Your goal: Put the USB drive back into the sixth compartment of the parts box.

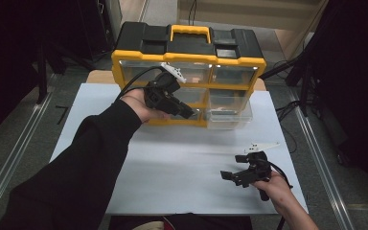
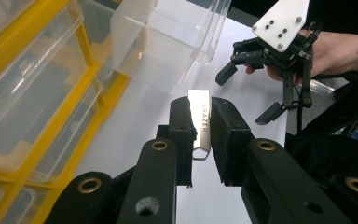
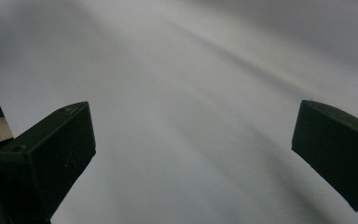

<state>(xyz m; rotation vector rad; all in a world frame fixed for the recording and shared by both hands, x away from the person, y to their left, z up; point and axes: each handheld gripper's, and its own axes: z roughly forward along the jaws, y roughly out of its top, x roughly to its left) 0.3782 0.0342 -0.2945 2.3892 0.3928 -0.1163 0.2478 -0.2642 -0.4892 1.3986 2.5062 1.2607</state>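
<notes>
Left gripper view: my left hand-held gripper (image 2: 200,123) pinches the metal eraser tag (image 2: 199,122), ready for the clear drawer (image 2: 156,44) at 11 o'clock, while my right hand-held gripper (image 3: 193,149) waits open.

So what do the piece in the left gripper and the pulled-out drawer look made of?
The flat piece in the left gripper looks like brushed metal: silvery sheen, thin edge, lettering on its face. The pulled-out drawer looks like clear hard plastic: see-through walls with glossy edges.

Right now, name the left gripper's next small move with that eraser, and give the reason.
Probably carry it the short way over the pulled-out clear drawer and lower it in. The left gripper is shut on the eraser, the drawer stands open just ahead, and the right gripper waits open, off to the side.
</notes>
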